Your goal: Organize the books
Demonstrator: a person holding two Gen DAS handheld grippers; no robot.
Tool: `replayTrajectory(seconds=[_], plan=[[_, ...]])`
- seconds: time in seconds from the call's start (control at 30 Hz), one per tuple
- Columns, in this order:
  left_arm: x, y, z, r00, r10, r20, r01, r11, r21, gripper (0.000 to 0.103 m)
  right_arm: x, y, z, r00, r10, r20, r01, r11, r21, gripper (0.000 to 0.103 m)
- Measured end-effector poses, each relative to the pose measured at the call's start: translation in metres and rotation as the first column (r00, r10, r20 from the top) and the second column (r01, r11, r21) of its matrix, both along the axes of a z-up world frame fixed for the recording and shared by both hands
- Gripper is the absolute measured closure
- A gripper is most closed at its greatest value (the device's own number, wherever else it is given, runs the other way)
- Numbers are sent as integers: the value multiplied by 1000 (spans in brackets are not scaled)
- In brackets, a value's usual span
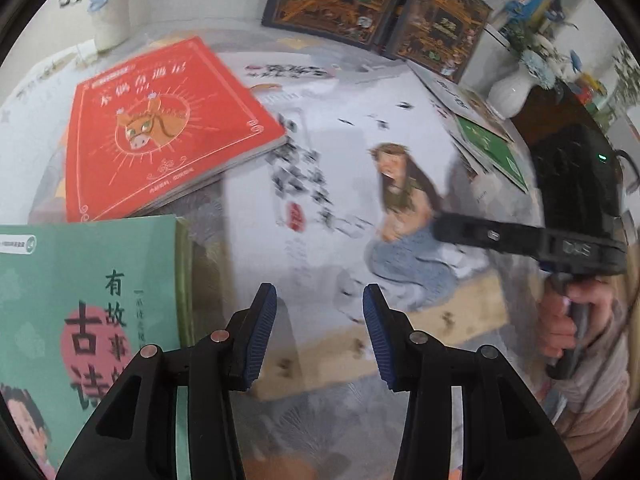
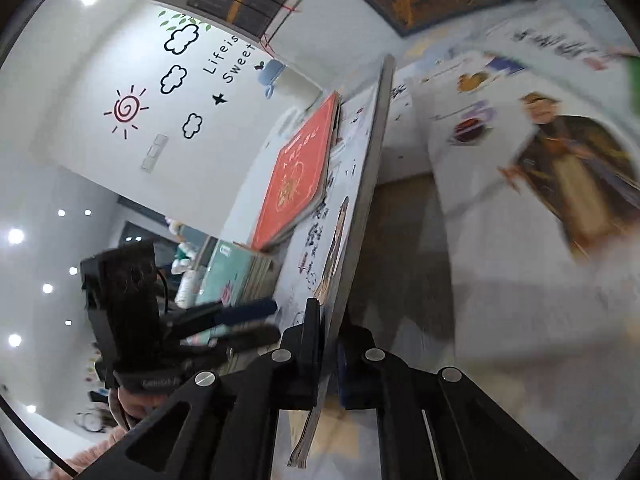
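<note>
A large white picture book (image 1: 340, 140) with a kneeling figure on its cover lies under my left gripper (image 1: 320, 320), which hovers above it, open, with nothing between its blue pads. My right gripper (image 2: 330, 354) is shut on that book's near edge, and the white picture book (image 2: 320, 248) stands tilted up on its side in the right wrist view. From the left wrist view the right gripper (image 1: 444, 226) reaches in from the right onto the cover. A red book (image 1: 160, 128) rests on the white book's far left part. A teal book (image 1: 80, 320) lies at the near left.
Two dark ornate books (image 1: 340, 0) lean against the back wall. A green book (image 1: 492, 144) and other thin books lie at the right, beside a white vase (image 1: 512, 92). Another white book with a robed figure (image 2: 560, 168) lies right of the lifted one.
</note>
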State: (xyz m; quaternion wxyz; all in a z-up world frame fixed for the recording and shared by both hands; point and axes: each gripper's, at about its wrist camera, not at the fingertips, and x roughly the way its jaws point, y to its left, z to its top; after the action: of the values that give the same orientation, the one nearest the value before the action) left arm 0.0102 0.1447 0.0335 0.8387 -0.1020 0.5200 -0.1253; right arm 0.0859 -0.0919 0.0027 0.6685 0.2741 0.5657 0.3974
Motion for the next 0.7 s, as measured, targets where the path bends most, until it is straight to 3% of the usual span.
replayTrajectory(seconds=[0.23,0.3,0.33,0.4,0.47,0.53,0.6,0.67,0.7], plan=[[-20,-21,-3,997,-76,-21,76,997,-25,60,-66,-55,21,999,-9,-49,4,995,-100,94],[-29,-28,-8,994,-103,-26,101,993,-67,60,-78,-66,15,997,1,-71,-11,991,-134,90],[-33,-31,-10,993,-115,-31,113,991,-77,60,-82,-71,12,997,12,-77,-26,983,-182,81],[-41,-39,-11,990,-138,-1,138,990,-30,60,-84,-86,10,997,-3,-79,-16,969,-248,78],[-41,-42,-11,989,-146,10,146,989,-22,62,-78,-98,10,996,-16,-91,-3,979,-202,77],[-38,-40,-12,988,-151,11,152,986,-74,62,-72,-108,1,995,-14,-97,-1,987,-161,77],[-32,-38,-14,988,-152,12,153,981,-123,62,-69,-114,-14,992,-16,-127,9,998,-58,79],[-30,-41,-15,986,-164,16,164,977,-139,63,-68,-118,-23,992,-32,-124,32,999,-1,95],[-28,-42,-16,986,-168,20,170,975,-146,63,-66,-117,-25,992,-28,-122,28,1000,2,95]])
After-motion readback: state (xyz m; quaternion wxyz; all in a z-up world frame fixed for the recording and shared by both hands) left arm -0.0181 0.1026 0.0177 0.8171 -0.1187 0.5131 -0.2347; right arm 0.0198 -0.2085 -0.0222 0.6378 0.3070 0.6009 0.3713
